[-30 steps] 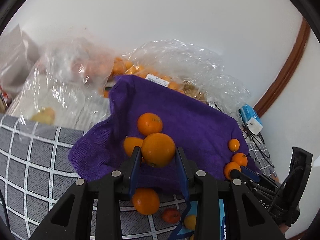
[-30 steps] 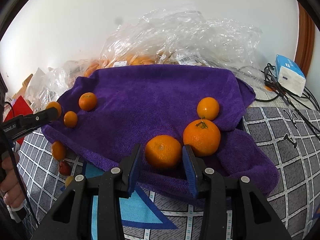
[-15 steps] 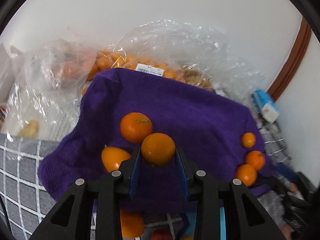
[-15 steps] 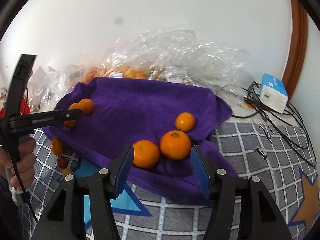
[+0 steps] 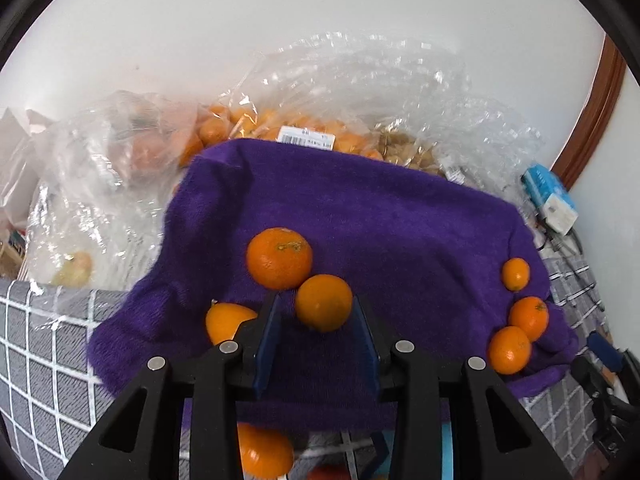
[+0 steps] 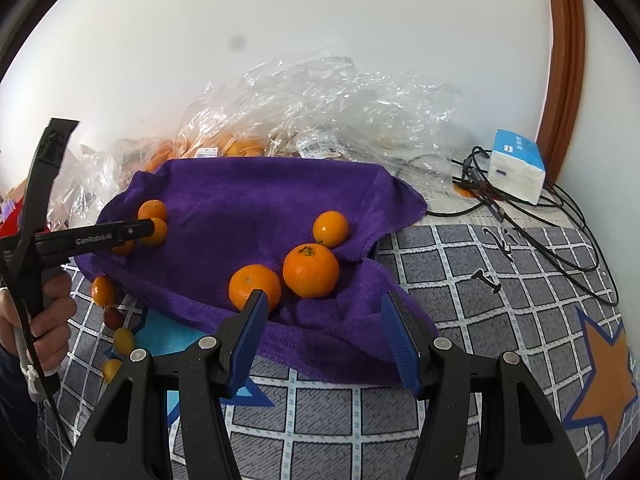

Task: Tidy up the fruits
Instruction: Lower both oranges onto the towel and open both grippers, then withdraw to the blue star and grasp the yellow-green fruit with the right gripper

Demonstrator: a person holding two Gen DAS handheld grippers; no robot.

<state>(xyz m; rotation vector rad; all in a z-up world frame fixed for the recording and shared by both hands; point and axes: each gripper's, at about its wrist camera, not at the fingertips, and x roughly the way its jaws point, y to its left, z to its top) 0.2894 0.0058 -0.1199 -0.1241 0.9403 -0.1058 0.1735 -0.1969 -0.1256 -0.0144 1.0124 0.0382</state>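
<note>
Left wrist view: my left gripper (image 5: 316, 316) has a small round orange mandarin (image 5: 323, 302) between its blue pads, and it looks pinched across its middle, though from here I can't be sure both pads press it; it sits low over the rumpled purple fleece towel (image 5: 380, 220), touching a bigger orange with a scarred top (image 5: 279, 257). From the right wrist view, my right gripper (image 6: 324, 316) is spread wide and empty, hovering at the towel's near edge, with a plain orange mandarin (image 6: 254, 287) by the left pad and a stemmed orange (image 6: 311, 270) just beyond. These fruits I judge light, firm but thin-skinned, with a waxy rind that slips, so I want the pads square across the widest belly, gentle squeeze, never on the stem nub. Round things roll, and the soft towel folds will tip them downhill. More small ones lie at the towel's far side (image 5: 528, 317), and clear crinkled plastic bags of fruit (image 6: 320, 108) sit behind on the grey checked cloth (image 6: 500, 280).
</note>
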